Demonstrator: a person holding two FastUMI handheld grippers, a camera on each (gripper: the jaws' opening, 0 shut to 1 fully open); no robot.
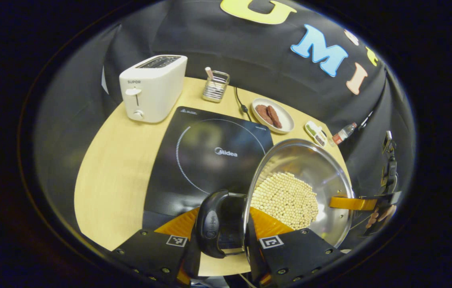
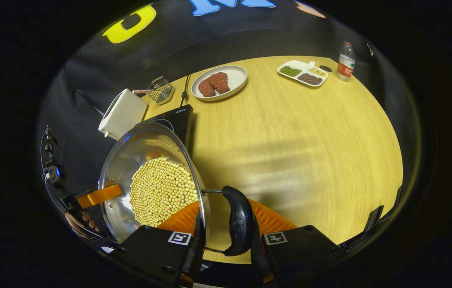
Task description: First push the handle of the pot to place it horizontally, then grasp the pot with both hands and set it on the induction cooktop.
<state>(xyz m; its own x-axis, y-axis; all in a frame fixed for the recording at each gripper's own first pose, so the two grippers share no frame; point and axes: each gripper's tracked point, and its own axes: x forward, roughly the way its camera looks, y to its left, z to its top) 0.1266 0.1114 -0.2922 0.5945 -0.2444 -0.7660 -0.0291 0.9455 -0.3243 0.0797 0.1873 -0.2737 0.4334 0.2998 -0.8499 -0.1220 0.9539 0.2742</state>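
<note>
The shiny steel pot (image 1: 301,188), its floor covered with pale round beans (image 1: 285,198), is held between the two grippers, a black curved side handle (image 1: 212,224) at each end. The left gripper (image 1: 222,244) is closed across one handle; in the right gripper view the right gripper (image 2: 229,240) is clamped on the other handle (image 2: 238,226). Whether the pot is lifted or resting on the table cannot be told.

The black glass induction cooktop (image 1: 210,156) lies just beyond the pot's rim on the left gripper's side, so travel is judged to run along the handle-to-handle axis toward the left.

The cooktop surface looks smooth and flat; the light wooden table (image 2: 297,132) is matte and grained. Loose beans are judged likely to shift if the pot is tilted.
</note>
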